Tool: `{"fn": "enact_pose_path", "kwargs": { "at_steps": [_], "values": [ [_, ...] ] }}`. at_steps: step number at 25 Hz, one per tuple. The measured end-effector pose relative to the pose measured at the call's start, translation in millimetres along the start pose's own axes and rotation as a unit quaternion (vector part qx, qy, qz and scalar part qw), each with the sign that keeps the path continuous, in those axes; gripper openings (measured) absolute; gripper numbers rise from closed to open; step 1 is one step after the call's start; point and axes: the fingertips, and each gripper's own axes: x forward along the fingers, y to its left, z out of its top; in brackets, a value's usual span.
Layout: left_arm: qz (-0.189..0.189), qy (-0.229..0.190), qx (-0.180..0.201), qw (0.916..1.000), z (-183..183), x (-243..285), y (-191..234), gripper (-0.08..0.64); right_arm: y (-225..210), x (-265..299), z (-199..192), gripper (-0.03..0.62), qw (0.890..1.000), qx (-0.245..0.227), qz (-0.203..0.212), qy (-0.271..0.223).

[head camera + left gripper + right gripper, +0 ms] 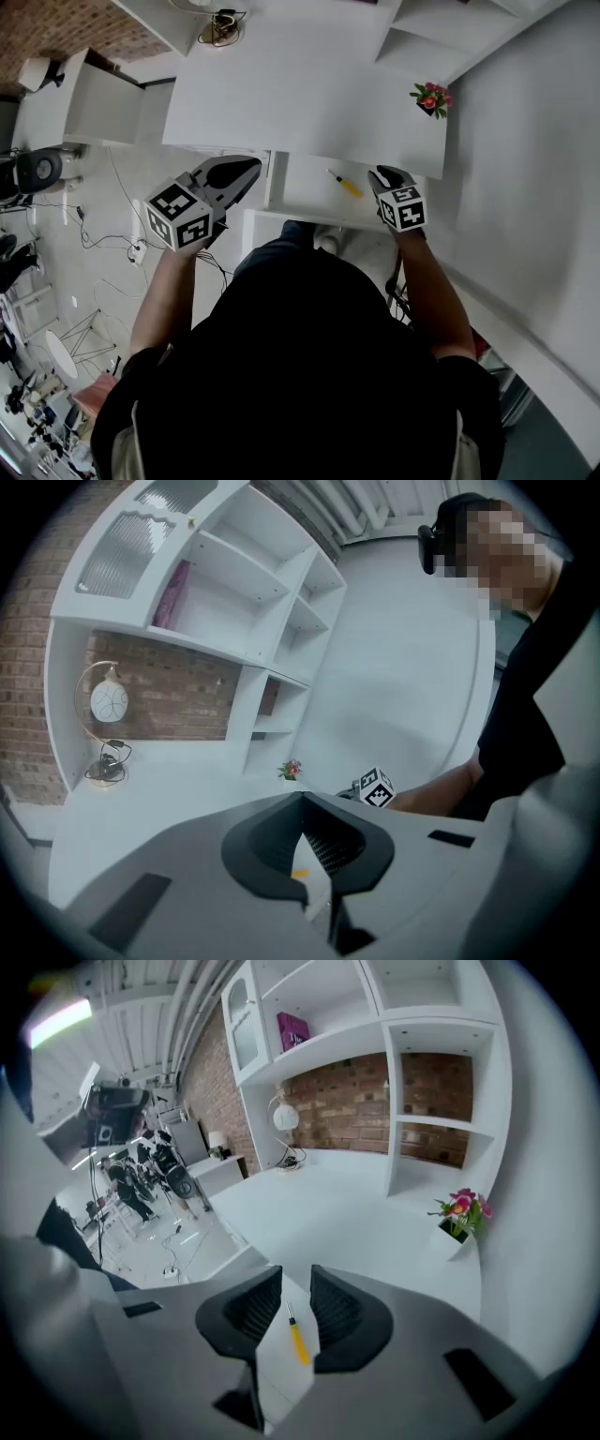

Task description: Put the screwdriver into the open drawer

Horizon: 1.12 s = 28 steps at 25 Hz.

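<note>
Right tongs (291, 1277) spread, left tongs (302, 799) pressed together; slim yellow-handled screwdriver (345, 184) lies in white drawer (305, 195).

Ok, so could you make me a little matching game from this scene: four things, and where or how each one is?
Things:
1. screwdriver
2. flower pot
3. round lamp
4. right tongs

Places or states:
A. at the desk's right edge, by the wall
B. open and empty, at the drawer's right side
C. lying in the open drawer
D. at the back of the desk

Pairs: 1-C, 2-A, 3-D, 4-B.
</note>
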Motion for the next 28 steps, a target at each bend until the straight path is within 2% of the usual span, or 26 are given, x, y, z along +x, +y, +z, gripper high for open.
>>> {"fn": "enact_pose_path", "kwargs": {
  "at_steps": [5, 13, 28],
  "values": [
    [-0.007, -0.005, 0.002, 1.0000, 1, 2, -13, 0.017, -2, -31, 29, 0.103, 0.999, 0.014, -0.004, -0.039],
    [-0.017, -0.003, 0.003, 0.9998, -1, 0, -27, 0.017, 2, -78, 54, 0.095, 0.997, 0.015, -0.015, -0.078],
    [-0.029, -0.002, 0.021, 0.9993, 6, 8, -62, 0.017, 3, -153, 44, 0.083, 0.992, 0.030, -0.031, -0.116]
  ]
}}
